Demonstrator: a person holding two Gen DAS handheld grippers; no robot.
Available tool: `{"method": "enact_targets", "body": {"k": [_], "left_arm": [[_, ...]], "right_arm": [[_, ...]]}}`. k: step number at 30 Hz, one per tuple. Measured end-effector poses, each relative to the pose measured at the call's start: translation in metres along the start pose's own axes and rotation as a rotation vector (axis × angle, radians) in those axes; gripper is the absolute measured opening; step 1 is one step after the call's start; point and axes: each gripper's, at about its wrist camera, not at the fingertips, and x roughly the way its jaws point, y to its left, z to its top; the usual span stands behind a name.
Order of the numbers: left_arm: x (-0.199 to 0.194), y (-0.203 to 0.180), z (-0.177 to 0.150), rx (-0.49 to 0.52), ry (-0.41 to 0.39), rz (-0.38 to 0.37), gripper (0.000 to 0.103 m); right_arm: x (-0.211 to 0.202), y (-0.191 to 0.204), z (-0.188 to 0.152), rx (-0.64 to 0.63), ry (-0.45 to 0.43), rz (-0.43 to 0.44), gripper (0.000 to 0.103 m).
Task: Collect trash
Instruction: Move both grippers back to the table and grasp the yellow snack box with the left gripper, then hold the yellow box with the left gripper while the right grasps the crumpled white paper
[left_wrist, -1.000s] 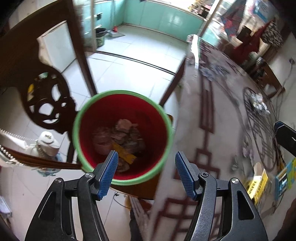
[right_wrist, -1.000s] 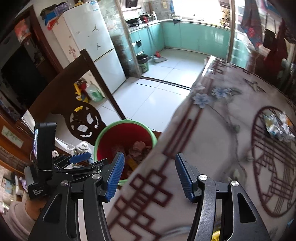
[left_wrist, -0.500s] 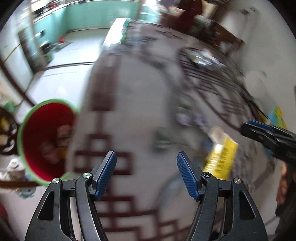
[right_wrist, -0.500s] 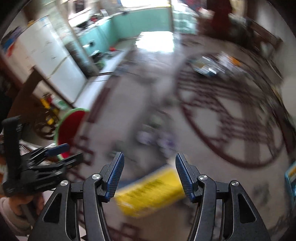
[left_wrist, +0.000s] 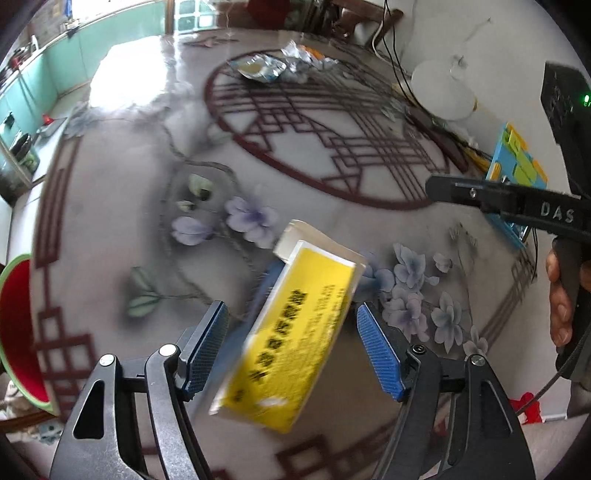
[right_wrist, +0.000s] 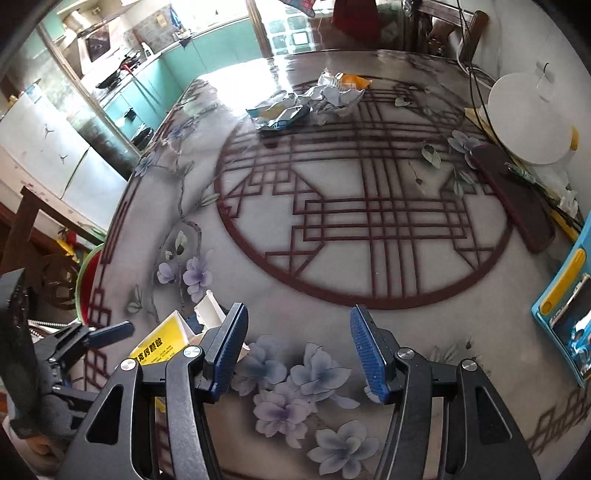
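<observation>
Straddling the yellow box (left_wrist: 295, 332), the left gripper (left_wrist: 291, 347) is seen with its blue pads spread; the jaws have just been opening, and the box lies between them with a gap on each side, so nothing is gripped. The box rests flat on the table (left_wrist: 122, 155), near the edge, with its white end flap (left_wrist: 295, 240) open. The right gripper (right_wrist: 295, 350) is held over bare tabletop just beside the box, its fingers likewise spread and empty. Crumpled wrappers (right_wrist: 306, 99) remain at the far side of the table, well apart from both grippers. The red bin (left_wrist: 18, 332) stands below the table edge to the left. Several risks are judged. The box sits askew to the pads, so a closing could bear on its corners and twist it out. The carton looks light and hollow and could be crushed, or squirted forward on the glossy surface. The open flap could be caught. With the right gripper so near, a collision during the lift is possible. A loose hold could let the box fall short of the bin.
</observation>
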Motion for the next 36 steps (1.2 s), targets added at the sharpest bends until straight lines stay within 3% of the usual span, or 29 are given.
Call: {"method": "enact_targets", "body": {"k": [4,5,7,10,15,22,30,32,34,36], "left_arm": [[0.014,-0.009,0.002,-0.028,0.033,0.009,0.068],[0.016,-0.009,0.002,-0.036,0.038,0.014,0.064],[0.019,-0.008,0.001,-0.057,0.045,0.031,0.046],[0.019,-0.003,0.001,-0.102,0.023,0.056,0.039],[0.011,0.005,0.006,-0.159,-0.029,0.107,0.038],[-0.005,0.023,0.015,-0.281,-0.069,0.13,0.038],[-0.019,0.029,0.013,-0.296,-0.098,0.177,0.037],[-0.016,0.031,0.012,-0.313,-0.075,0.159,0.042],[-0.012,0.031,0.012,-0.321,-0.074,0.156,0.056],[-0.008,0.029,0.013,-0.318,-0.071,0.143,0.059]], "right_arm": [[0.01,-0.012,0.008,-0.015,0.015,0.016,0.056],[0.012,-0.014,0.01,-0.015,0.015,0.02,0.056],[0.017,-0.019,0.02,-0.019,0.006,0.034,0.057],[0.023,-0.024,0.036,-0.031,-0.011,0.038,0.056],[0.034,-0.03,0.065,-0.048,-0.057,0.036,0.056],[0.063,-0.044,0.141,-0.081,-0.185,-0.021,0.059],[0.121,-0.041,0.218,-0.203,-0.152,-0.067,0.061],[0.133,-0.042,0.232,-0.209,-0.128,-0.06,0.062],[0.145,-0.043,0.242,-0.212,-0.1,-0.069,0.062],[0.154,-0.043,0.251,-0.211,-0.077,-0.073,0.062]]}}
